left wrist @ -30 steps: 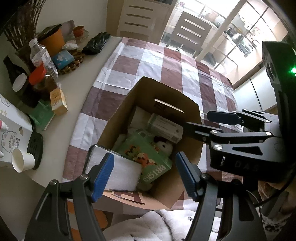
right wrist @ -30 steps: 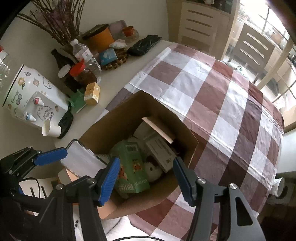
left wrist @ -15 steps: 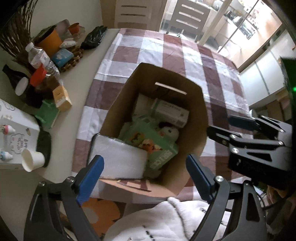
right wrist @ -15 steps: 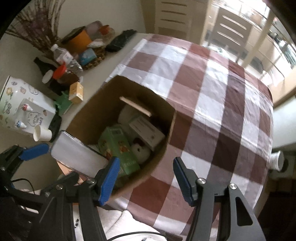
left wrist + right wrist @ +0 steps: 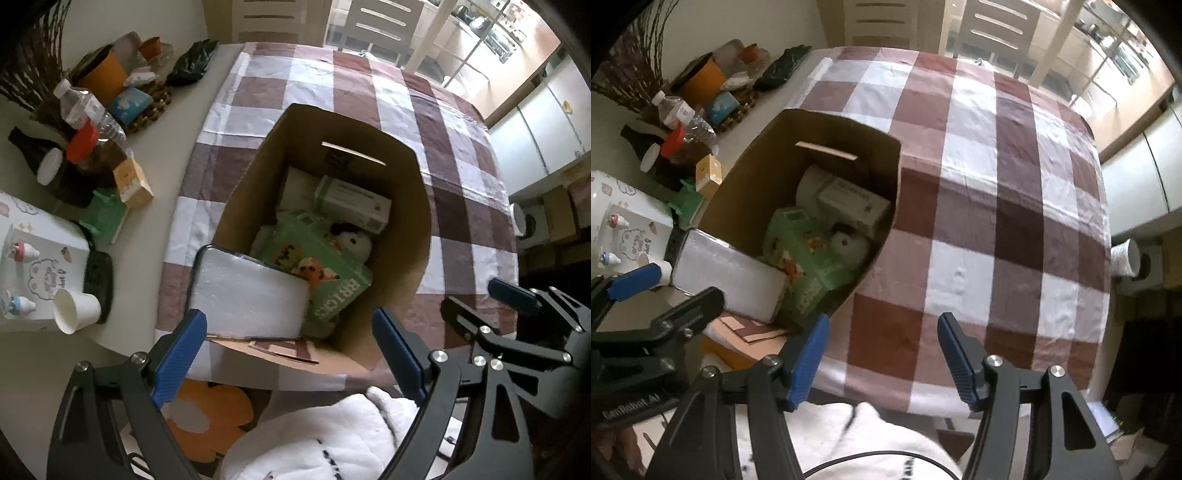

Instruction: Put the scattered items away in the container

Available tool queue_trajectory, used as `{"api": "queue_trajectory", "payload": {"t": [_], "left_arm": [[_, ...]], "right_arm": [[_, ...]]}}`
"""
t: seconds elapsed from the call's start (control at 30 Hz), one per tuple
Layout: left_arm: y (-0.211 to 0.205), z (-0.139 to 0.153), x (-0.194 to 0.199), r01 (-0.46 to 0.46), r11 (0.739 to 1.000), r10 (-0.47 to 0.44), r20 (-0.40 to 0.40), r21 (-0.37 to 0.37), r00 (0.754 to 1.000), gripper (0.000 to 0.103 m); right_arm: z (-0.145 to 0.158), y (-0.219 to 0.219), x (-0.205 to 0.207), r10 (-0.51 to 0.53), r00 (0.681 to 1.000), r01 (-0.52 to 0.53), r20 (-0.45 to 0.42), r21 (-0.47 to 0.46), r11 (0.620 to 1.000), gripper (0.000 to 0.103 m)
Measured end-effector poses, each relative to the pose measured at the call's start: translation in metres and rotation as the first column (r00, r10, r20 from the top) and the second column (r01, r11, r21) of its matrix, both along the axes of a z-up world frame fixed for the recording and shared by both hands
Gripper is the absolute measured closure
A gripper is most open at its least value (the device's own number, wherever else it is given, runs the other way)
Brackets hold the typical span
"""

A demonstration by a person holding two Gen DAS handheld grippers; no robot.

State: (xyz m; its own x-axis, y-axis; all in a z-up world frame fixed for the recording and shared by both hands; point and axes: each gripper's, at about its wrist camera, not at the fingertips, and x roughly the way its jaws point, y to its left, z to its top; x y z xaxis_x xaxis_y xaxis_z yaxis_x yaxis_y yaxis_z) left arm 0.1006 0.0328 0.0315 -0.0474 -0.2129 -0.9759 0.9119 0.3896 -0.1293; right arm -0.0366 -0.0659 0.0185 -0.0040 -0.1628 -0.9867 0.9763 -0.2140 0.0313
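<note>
An open cardboard box [image 5: 410, 192] stands on a brown-and-white checked cloth [image 5: 997, 192]. Inside lie a green bricks box [image 5: 328, 280], a white carton [image 5: 352, 201] and a small white plush toy [image 5: 352, 242]. A flat white slab with a dark rim [image 5: 247, 291] leans in the near left corner. My left gripper [image 5: 291, 350] hangs open above the box's near edge, touching nothing. To the right of the box, my right gripper [image 5: 882, 343] is open over bare cloth with nothing between its fingers. The same box [image 5: 746, 184] shows at the left of the right wrist view.
Clutter lines the table's left side: a water bottle [image 5: 85, 110], an orange pot [image 5: 101, 75], a yellow carton [image 5: 133, 182], a paper cup [image 5: 74, 308], a white printed appliance [image 5: 33, 258]. Chairs stand beyond the far edge. A white fleece garment [image 5: 332, 435] is below me.
The left jaws have spread wider and drawn back from the white slab, which stays leaning in the box. The right gripper has slid right, from over the box to over the cloth.
</note>
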Motion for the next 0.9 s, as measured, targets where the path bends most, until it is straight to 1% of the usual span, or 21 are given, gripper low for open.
{"api": "queue_trajectory", "payload": {"t": [0.07,0.2,0.37,0.5,0.63,0.8,0.9], "left_arm": [[0.001,0.000,0.001,0.006,1.000,-0.006,0.000,0.001,1.000,0.011],[0.003,0.002,0.004,0.011,1.000,-0.011,0.001,-0.005,1.000,0.011],[0.004,0.004,0.002,0.033,0.999,-0.034,0.048,0.018,0.998,0.011],[0.002,0.003,0.001,0.041,0.998,-0.045,0.084,0.048,0.995,0.011],[0.002,0.000,0.002,0.030,0.998,-0.035,0.082,0.057,0.996,0.011],[0.002,-0.001,0.003,0.038,0.999,-0.041,0.063,0.035,0.997,0.011],[0.001,0.000,0.002,0.047,0.998,-0.049,0.062,0.034,0.997,0.011]], "right_arm": [[0.000,0.002,0.003,-0.007,1.000,0.007,-0.015,0.001,1.000,0.040],[0.002,0.004,0.007,-0.016,1.000,0.015,-0.019,-0.007,1.000,0.040],[0.000,0.005,0.010,-0.015,1.000,0.015,-0.021,-0.002,1.000,0.040],[-0.002,0.004,0.014,-0.004,0.999,0.005,-0.050,0.014,1.000,0.040],[-0.004,0.003,0.014,-0.005,0.999,0.006,-0.052,0.021,1.000,0.040],[-0.006,0.003,0.012,-0.012,0.999,0.013,-0.045,0.022,1.000,0.040],[-0.006,0.003,0.010,-0.014,0.999,0.015,-0.044,0.022,1.000,0.040]]}}
